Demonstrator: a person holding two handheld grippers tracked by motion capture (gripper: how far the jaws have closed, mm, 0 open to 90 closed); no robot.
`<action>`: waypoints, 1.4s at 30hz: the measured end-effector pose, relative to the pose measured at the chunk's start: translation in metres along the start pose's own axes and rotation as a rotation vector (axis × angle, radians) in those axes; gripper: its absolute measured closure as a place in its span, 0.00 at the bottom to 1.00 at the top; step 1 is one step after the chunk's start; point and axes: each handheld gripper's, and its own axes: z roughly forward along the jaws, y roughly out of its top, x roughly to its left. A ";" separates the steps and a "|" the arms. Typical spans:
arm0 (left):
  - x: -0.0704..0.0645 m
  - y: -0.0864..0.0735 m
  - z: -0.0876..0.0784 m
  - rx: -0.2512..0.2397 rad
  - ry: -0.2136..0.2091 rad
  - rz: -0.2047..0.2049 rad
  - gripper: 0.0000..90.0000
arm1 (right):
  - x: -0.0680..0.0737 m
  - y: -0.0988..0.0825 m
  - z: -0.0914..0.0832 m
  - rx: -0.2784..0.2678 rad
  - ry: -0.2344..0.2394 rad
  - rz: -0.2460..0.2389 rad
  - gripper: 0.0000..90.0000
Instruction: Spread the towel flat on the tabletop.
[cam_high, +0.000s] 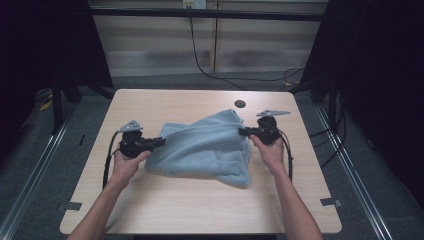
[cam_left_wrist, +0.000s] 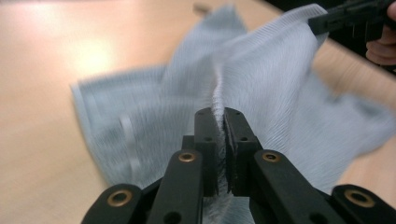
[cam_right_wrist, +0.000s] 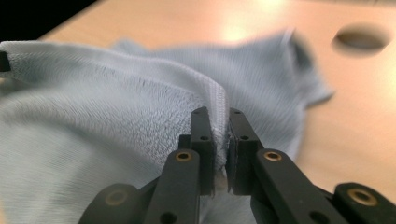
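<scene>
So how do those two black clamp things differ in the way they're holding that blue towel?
The left gripper bites the towel at its left end, low near the table; the right gripper pinches the opposite end, farther back. The left gripper's plate lies nearer the person than the right gripper's plate. Both have their jaws shut on a hemmed edge, with cloth stretched between them.

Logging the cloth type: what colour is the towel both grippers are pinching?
Plain pale blue-grey towel, no pattern; clearest in the high view.

Light wooden table (cam_high: 165, 210); crumpled blue towel (cam_high: 210, 150) lying mid-table
</scene>
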 end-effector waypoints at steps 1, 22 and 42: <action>-0.002 0.008 -0.008 -0.024 -0.001 0.010 0.95 | 0.002 0.008 -0.011 -0.018 -0.007 -0.015 0.92; -0.090 0.033 -0.103 -0.188 -0.135 0.189 0.94 | 0.079 0.041 -0.165 -0.272 0.082 -0.207 0.92; -0.074 -0.075 -0.083 0.048 -0.226 0.049 0.62 | 0.094 -0.127 -0.151 -0.066 0.226 -0.096 0.66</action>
